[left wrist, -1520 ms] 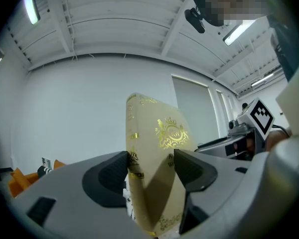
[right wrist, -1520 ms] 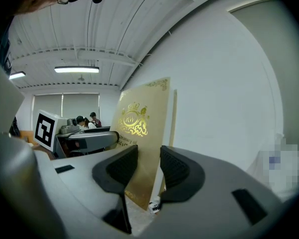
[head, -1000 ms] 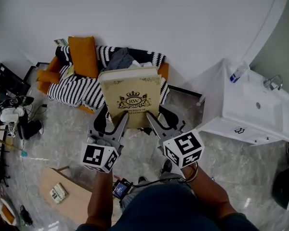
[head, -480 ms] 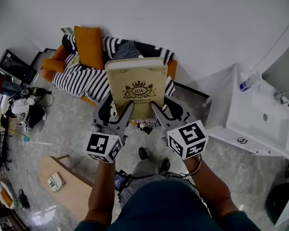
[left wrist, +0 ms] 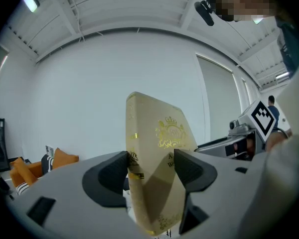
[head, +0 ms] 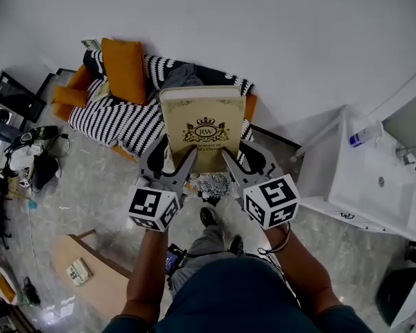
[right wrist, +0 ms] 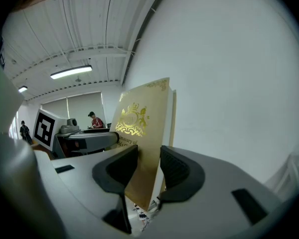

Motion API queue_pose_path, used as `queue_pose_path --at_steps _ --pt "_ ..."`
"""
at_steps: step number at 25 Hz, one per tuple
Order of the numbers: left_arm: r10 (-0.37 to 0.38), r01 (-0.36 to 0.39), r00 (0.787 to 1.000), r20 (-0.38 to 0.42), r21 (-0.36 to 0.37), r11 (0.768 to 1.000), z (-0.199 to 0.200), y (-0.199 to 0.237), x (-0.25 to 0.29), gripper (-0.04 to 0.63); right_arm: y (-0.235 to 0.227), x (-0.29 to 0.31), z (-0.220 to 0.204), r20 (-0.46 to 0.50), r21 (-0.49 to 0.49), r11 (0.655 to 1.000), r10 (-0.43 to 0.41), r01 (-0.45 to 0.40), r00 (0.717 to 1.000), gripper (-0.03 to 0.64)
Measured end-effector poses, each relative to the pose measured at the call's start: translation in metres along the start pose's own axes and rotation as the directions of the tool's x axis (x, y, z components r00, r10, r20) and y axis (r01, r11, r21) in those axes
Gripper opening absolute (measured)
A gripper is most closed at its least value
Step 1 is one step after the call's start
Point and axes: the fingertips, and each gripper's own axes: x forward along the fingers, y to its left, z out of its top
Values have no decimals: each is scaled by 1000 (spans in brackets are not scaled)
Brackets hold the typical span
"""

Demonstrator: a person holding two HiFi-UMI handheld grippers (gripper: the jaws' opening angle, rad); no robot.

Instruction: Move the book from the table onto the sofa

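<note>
The book (head: 204,127) and both grippers have moved forward since the earlier frame. The striped sofa (head: 114,120) now lies right behind the book in the head view, and the sink unit (head: 374,186) has slid toward the right edge. The cream book with its gold crest stands upright in the air, cover toward the person, held up by its lower part over the marble floor (head: 97,193). Its top edge overlaps the sofa seat beside the orange cushion (head: 125,71). The left gripper (left wrist: 150,164) has its jaws clamped across the book's lower spine side, a dark pad pressed on each face. The right gripper (right wrist: 149,168) has its jaws closed on the lower corner at the page edge, pads against the front and back covers. The wooden tabletop (head: 90,283) sits behind at the lower left, well apart from the book.
</note>
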Motion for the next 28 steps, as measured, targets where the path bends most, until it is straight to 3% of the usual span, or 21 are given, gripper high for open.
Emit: queue_pose_path --at_steps 16,28 --pt "-81 79 994 -72 -32 996 -37 104 97 278 -50 129 -14 -69 32 998 -54 56 996 151" --pt "-40 19 982 -183 -114 993 -97 140 175 278 -116 200 -60 -170 102 995 -1 19 985 152"
